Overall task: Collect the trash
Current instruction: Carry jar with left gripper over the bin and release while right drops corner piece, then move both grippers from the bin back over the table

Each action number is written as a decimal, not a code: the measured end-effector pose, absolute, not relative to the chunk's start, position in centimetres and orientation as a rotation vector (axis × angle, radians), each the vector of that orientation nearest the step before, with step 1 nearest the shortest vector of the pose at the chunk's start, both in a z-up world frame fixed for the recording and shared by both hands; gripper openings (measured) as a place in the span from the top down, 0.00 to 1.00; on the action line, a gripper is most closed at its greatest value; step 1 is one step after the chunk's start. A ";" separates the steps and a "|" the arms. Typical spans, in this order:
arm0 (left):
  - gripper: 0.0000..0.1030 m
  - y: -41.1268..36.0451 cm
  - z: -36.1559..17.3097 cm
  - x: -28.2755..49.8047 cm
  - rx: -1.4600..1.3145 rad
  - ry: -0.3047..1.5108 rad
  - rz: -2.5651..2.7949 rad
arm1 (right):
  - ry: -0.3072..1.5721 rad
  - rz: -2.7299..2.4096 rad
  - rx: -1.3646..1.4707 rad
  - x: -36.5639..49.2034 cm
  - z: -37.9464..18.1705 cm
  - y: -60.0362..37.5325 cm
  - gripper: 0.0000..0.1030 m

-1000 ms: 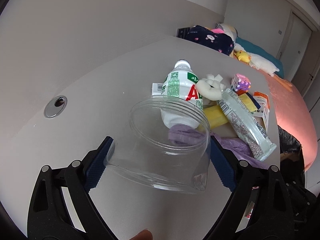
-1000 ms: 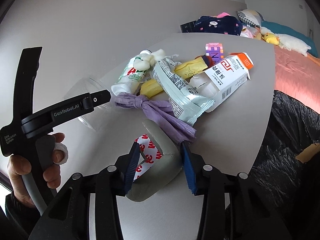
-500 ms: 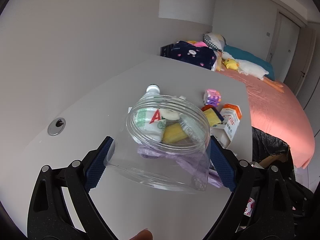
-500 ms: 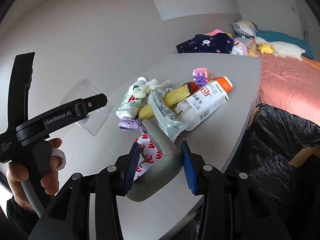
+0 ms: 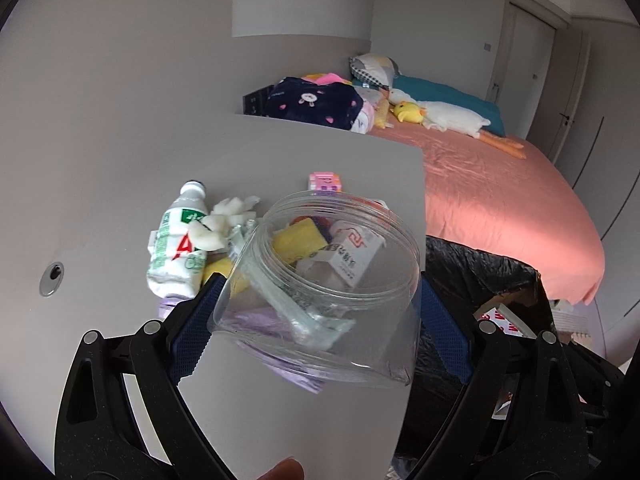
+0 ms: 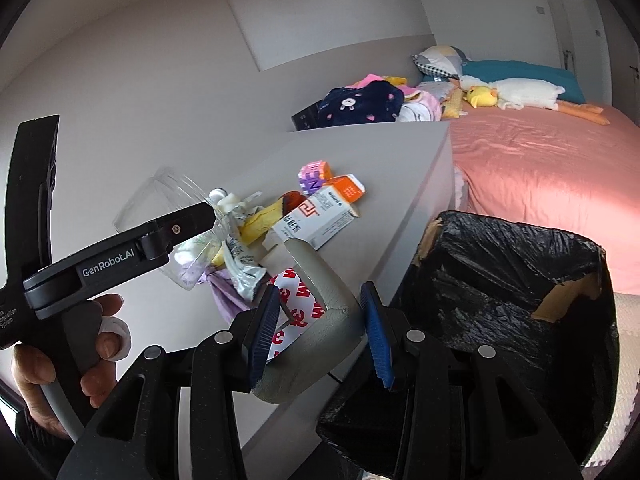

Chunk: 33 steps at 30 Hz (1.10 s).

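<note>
My left gripper (image 5: 316, 316) is shut on a clear plastic jar (image 5: 320, 292) and holds it above the grey table (image 5: 120, 208). The jar also shows in the right wrist view (image 6: 172, 196). My right gripper (image 6: 316, 328) is shut on a grey foam corner guard with red-and-white tape backing (image 6: 316, 308), held near the table's right edge. A bin lined with a black bag (image 6: 500, 312) stands right of the table. A trash pile lies on the table: a white bottle (image 5: 176, 248), a white-and-orange carton (image 6: 320, 216), a silver wrapper (image 6: 240, 264), a purple bag (image 6: 224, 292).
A pink-and-purple cube (image 6: 314, 174) sits behind the pile. A bed with a pink sheet (image 6: 540, 160), plush toys (image 6: 512, 94) and a dark blanket (image 6: 360, 104) lies beyond the table. A metal grommet (image 5: 52, 278) is in the tabletop at the left.
Both grippers have lifted and drawn back from the pile with their loads. The right gripper swung right, so the black-bag bin now fills the right of its view.
</note>
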<state>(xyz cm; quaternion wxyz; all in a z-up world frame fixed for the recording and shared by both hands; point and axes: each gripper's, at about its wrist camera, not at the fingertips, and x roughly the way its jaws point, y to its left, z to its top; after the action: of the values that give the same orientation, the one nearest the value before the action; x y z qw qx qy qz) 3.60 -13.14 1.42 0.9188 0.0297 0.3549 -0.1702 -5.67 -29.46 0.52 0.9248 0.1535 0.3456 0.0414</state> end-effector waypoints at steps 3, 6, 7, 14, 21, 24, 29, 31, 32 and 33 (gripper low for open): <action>0.13 -14.9 1.1 3.5 0.074 0.737 -0.388 | 0.706 0.047 0.324 -6.2 0.4 -31.0 0.57; 0.13 -16.5 0.9 3.5 0.086 0.743 -0.422 | 0.704 0.011 0.332 -6.7 0.3 -32.4 0.57; 0.13 -17.1 0.8 3.4 0.091 0.746 -0.434 | 0.704 -0.001 0.335 -6.8 0.2 -32.9 0.57; 0.13 -20.4 0.0 2.6 0.129 0.766 -0.505 | 0.703 -0.074 0.359 -7.9 -0.3 -35.8 0.57; 0.13 -23.2 -1.1 2.1 0.172 0.791 -0.567 | 0.685 -0.156 0.408 -9.1 -0.6 -39.1 0.57; 0.12 -24.3 -1.6 1.7 0.184 0.805 -0.604 | 0.673 -0.197 0.435 -9.8 -0.5 -40.9 0.57; 0.05 -26.3 -2.9 0.4 0.234 0.844 -0.692 | 0.646 -0.296 0.491 -10.8 -0.1 -43.4 0.19; 0.05 -26.6 -3.3 0.0 0.247 0.848 -0.696 | 0.641 -0.311 0.496 -10.9 -0.1 -43.9 0.19; 0.05 -26.7 -3.5 -0.1 0.255 0.849 -0.693 | 0.638 -0.316 0.499 -10.9 -0.1 -44.0 0.19; 0.05 -26.7 -3.6 -0.1 0.263 0.850 -0.689 | 0.636 -0.317 0.502 -10.9 -0.1 -44.1 0.19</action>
<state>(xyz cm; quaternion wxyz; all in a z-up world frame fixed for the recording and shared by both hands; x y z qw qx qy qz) -0.14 -26.71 -3.62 0.8458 0.1246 0.4029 -0.3267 -10.93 -44.13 -0.09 0.9068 0.2433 0.3082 -0.1533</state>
